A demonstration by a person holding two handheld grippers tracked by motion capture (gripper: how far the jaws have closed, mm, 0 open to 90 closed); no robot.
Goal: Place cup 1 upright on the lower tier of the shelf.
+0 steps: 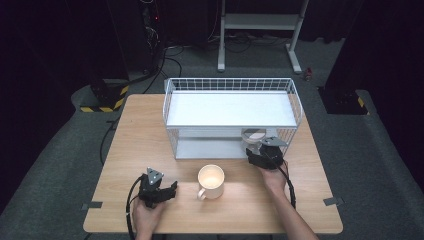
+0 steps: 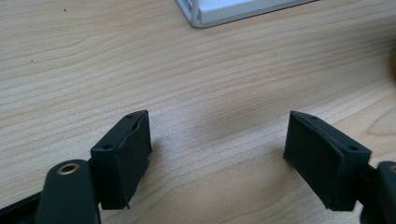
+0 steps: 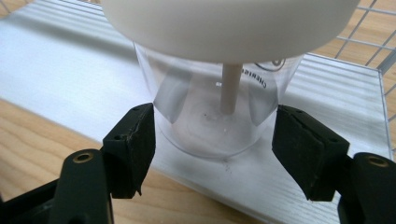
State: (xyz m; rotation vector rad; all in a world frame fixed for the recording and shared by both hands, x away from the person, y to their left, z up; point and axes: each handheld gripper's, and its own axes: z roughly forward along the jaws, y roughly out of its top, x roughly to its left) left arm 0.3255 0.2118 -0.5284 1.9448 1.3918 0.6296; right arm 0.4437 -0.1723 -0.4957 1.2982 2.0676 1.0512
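Gripping a clear plastic cup (image 3: 215, 116) with white lid and straw, on the lower shelf of a white wire rack (image 1: 230, 107).
The right gripper (image 3: 212, 135) brackets the cup's base, pads touching both walls. The left gripper (image 2: 217, 154) rests on the light wooden table (image 2: 140, 56), jaws wide apart, nothing between; a cream ceramic mug (image 1: 210, 181) stands between the grippers.

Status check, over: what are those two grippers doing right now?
Right gripper around clear cup on rack's lower shelf, pads at its sides. Left gripper open, idle over table. Mug between them, clear of the grab.
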